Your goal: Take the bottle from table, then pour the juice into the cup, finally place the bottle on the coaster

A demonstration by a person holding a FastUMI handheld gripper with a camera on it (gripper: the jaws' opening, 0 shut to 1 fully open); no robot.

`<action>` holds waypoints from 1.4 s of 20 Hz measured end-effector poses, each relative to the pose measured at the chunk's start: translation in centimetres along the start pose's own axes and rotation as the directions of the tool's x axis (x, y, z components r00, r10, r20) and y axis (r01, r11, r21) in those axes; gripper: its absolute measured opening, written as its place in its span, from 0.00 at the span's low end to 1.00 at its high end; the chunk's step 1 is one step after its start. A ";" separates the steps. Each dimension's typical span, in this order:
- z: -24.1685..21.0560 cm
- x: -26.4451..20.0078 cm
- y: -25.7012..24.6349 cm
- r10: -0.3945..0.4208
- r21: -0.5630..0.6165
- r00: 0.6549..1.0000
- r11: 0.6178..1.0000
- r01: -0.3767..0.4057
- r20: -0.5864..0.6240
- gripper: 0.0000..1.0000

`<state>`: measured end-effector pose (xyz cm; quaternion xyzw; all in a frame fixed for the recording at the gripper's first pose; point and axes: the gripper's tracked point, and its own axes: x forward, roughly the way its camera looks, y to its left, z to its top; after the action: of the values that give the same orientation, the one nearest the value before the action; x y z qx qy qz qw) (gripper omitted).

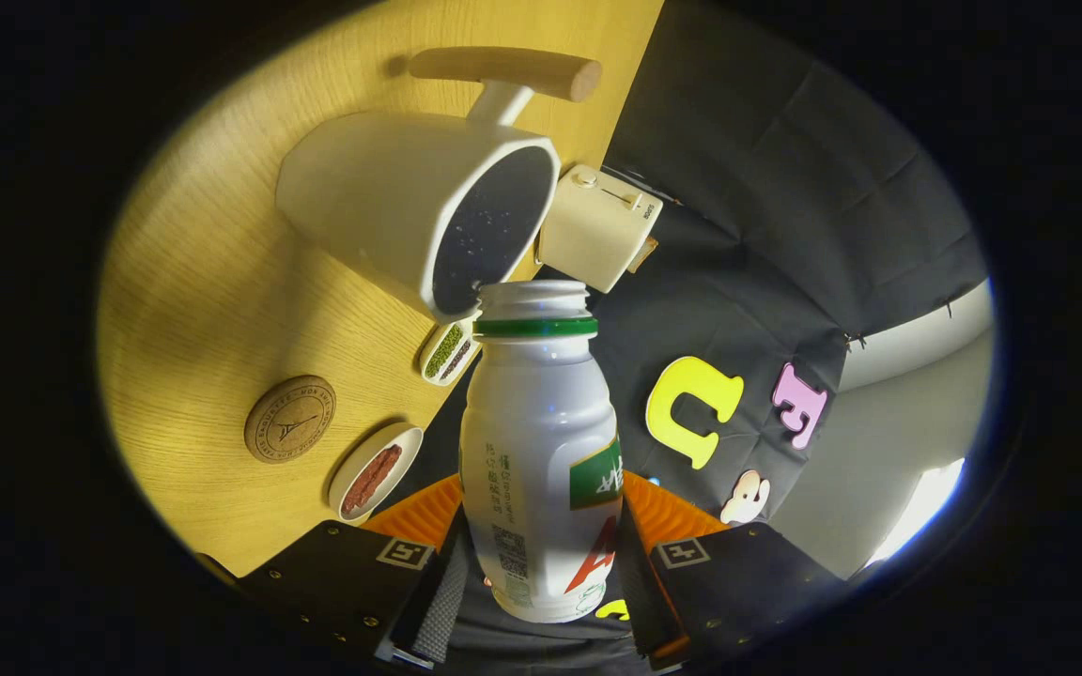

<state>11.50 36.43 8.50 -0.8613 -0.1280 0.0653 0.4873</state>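
Tongs (pixel 541 554) clamp the white plastic bottle with green neck ring (pixel 541 441) from both sides, tilted, its open mouth at the rim of the white ceramic cup with wooden handle (pixel 391 207). Recommended: keep mouth over cup opening and tilt gradually. Round cork coaster (pixel 289 419) lies on the wooden tabletop (pixel 212 282), near the cup.

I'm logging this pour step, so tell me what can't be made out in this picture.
- Gripper view: juice flow from the bottle isn't discernible; its mouth overlaps the cup rim.
- Cup's fill level: the interior is dark.
- Gripper pad contact: the bottle's body hides it, though both fingers flank it.
- Coaster engraving: too small.
- Contents of the two small dishes: too small to identify.
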 end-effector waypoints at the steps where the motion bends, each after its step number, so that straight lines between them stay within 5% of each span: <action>1: 0.0 0.1 0.1 0.003 0.014 1.000 1.000 -0.003 0.001 0.71; 8: -0.8 -0.1 0.3 0.018 0.205 1.000 0.979 -0.018 0.002 0.71; 14: -1.6 -0.2 -0.4 0.009 0.455 1.000 0.890 -0.011 0.008 0.71; 18: -1.8 -0.2 0.3 0.040 0.628 0.999 0.776 -0.047 0.026 0.71; 23: -2.1 -0.1 2.2 0.101 0.807 0.993 0.582 -0.104 0.054 0.71; 28: -3.0 -0.3 4.2 0.145 0.877 0.988 0.465 -0.119 0.057 0.72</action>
<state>12.62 31.83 6.43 -0.4987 -0.0037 0.1479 0.8540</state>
